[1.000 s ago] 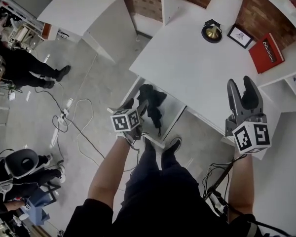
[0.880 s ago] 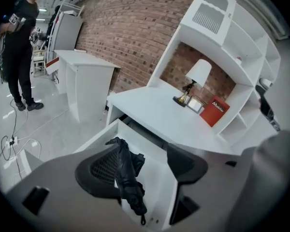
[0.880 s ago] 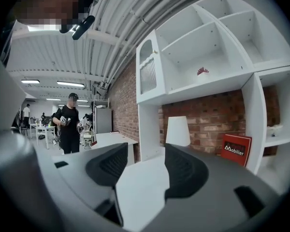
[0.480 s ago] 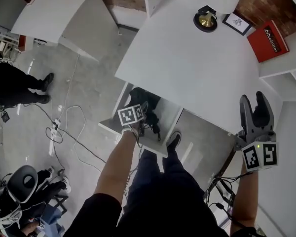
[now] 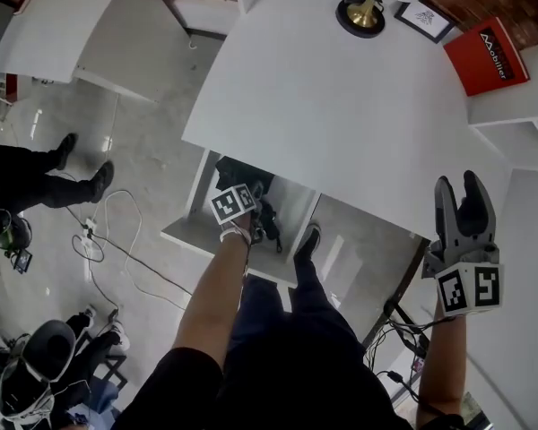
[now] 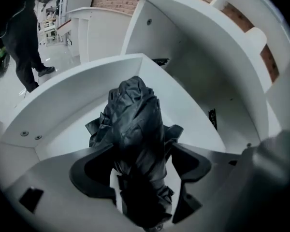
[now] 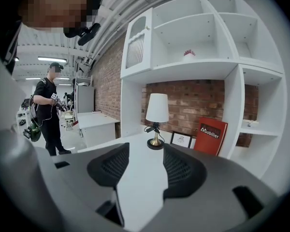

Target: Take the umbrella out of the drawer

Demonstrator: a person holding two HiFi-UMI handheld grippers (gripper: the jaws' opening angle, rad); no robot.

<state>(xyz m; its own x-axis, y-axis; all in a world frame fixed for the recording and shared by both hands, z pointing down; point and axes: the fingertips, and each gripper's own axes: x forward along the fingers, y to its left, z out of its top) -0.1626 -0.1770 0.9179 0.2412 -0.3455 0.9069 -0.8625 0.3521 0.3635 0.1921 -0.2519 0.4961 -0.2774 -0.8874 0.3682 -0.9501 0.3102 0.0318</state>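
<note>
A folded black umbrella (image 6: pixel 135 124) lies in the open white drawer (image 6: pixel 77 91) under the desk (image 5: pixel 341 106). In the head view part of the umbrella (image 5: pixel 235 170) shows just past the left marker cube. My left gripper (image 6: pixel 142 151) points steeply down into the drawer (image 5: pixel 184 236); its jaws are opening and straddle the umbrella, with the fabric filling the gap. From the head view the left gripper (image 5: pixel 262 222) sits low in the drawer. My right gripper (image 5: pixel 459 186) hovers by the desk's near right edge, jaws closing on nothing. The right gripper (image 7: pixel 146 153) faces across the desktop.
A small lamp (image 5: pixel 363 12), a picture frame (image 5: pixel 423 18) and a red book (image 5: pixel 486 54) stand at the back of the desk, below white shelves (image 7: pixel 203 37). Cables (image 5: pixel 117 240) run over the floor on the left. A person (image 7: pixel 48 115) stands beyond them.
My left gripper has dropped down into the drawer and now straddles the umbrella. The right gripper has sunk a little beside the desk's right edge.
</note>
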